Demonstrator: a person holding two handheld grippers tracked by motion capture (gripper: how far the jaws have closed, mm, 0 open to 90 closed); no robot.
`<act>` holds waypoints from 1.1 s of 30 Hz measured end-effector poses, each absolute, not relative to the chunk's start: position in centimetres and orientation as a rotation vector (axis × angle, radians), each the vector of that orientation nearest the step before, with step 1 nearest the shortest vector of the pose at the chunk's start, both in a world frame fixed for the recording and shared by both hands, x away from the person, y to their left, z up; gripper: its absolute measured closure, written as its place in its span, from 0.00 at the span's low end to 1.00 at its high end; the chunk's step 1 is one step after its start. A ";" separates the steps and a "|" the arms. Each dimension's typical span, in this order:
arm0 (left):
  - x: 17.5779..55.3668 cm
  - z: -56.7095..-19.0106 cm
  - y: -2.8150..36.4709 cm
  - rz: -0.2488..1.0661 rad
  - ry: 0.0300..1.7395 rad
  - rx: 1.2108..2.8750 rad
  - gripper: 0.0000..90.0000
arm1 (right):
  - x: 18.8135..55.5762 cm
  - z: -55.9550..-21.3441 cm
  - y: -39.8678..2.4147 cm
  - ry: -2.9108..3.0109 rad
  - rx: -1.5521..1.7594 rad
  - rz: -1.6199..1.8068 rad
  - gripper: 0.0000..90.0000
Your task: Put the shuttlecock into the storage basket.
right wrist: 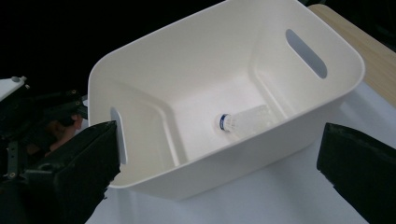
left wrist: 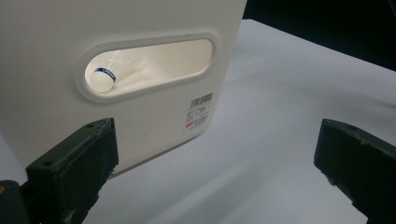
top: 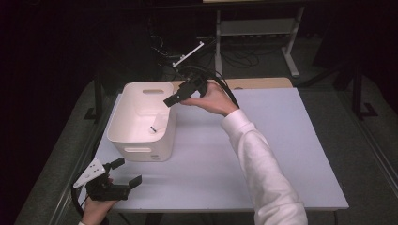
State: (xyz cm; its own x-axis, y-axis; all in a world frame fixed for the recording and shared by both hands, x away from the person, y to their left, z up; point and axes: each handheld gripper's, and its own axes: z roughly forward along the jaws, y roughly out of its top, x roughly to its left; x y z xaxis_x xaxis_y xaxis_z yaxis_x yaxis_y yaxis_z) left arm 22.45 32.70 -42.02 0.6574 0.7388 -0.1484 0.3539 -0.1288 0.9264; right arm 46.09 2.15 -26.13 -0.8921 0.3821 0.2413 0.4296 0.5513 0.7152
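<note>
A white shuttlecock [right wrist: 243, 120] lies on its side in the cream handled tub [top: 136, 143] on the bench [top: 281, 154]. Right gripper [top: 180, 96] hovers over its rim, left gripper [top: 126, 173] near its front; both fingers spread wide, holding nothing

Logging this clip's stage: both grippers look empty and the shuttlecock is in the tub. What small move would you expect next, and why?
Probably the right gripper lifts back from the tub rim. Its jaws stand open and empty above it, and the shuttlecock lies on its side on the tub's floor, apparently delivered. The left gripper waits open near the table's front edge.
</note>
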 end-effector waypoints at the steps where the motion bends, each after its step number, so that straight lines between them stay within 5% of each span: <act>1: 22.4 -42.0 32.7 0.419 0.890 1.729 0.00 | 46.0 -26.2 2.0 -2.712 -0.716 -1.279 0.00; 33: 22.6 -42.2 32.7 0.419 0.916 1.726 0.00 | 44.3 -29.1 -4.0 -2.661 -0.818 -1.332 0.00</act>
State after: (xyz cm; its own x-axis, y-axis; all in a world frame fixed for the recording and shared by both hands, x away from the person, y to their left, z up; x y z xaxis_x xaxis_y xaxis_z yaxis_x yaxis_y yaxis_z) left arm 22.65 32.74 -42.24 0.6405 0.7510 -0.1603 0.3692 -0.1180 0.9218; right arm 44.33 -3.98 -29.14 -0.8580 0.4329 0.2764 0.4807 0.4872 0.7291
